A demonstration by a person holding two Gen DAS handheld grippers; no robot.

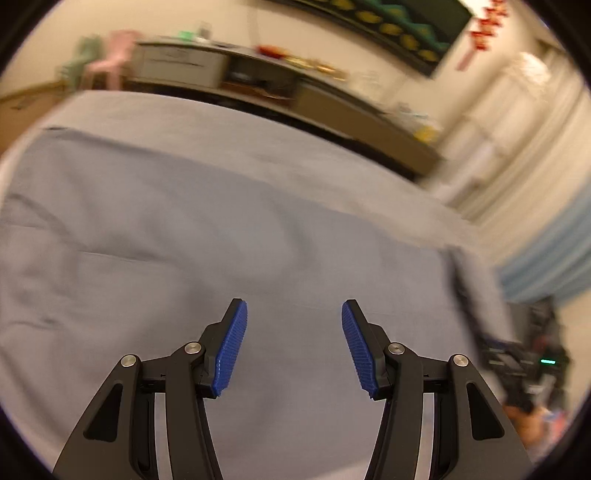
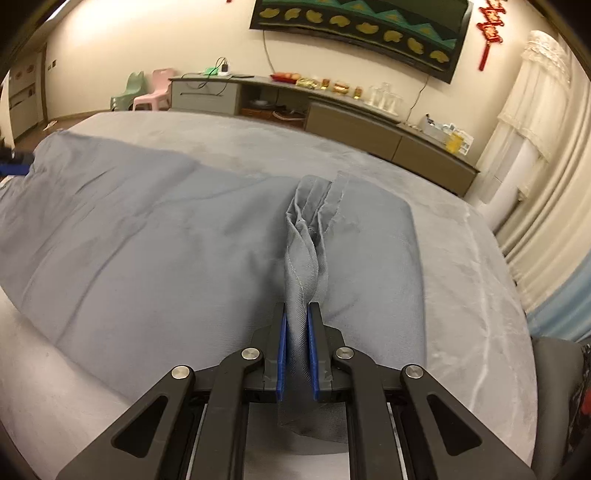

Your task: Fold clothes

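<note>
Nearest in the right wrist view, the right gripper (image 2: 296, 308) is being seen clamped on a bunched, twisted fold of the grey-blue garment (image 2: 147, 236); the cloth is being pinched between both blue pads (image 2: 281, 354) and is running up toward twelve o'clock. This grip is being shown in that view only.

In the left wrist view, the left gripper (image 1: 294, 314) is being held with its jaws standing apart and nothing between them, above the garment (image 1: 184, 229), which is being recorded there as a blurred, flat expanse.

The garment is being seen spread across the grey bed (image 2: 480, 295), from nine o'clock to about two o'clock in the right view. At nine o'clock a blue pad tip of the other tool (image 2: 14, 164) is being registered at the garment's edge.

Farther off, a low cabinet (image 2: 332, 110) is being shown along the wall, with a pink chair (image 2: 157, 92) and a green chair (image 2: 129, 94) at eleven o'clock and a dark wall hanging (image 2: 369, 22) at twelve. These are being rendered sharp in the right view, smeared in the left.
</note>
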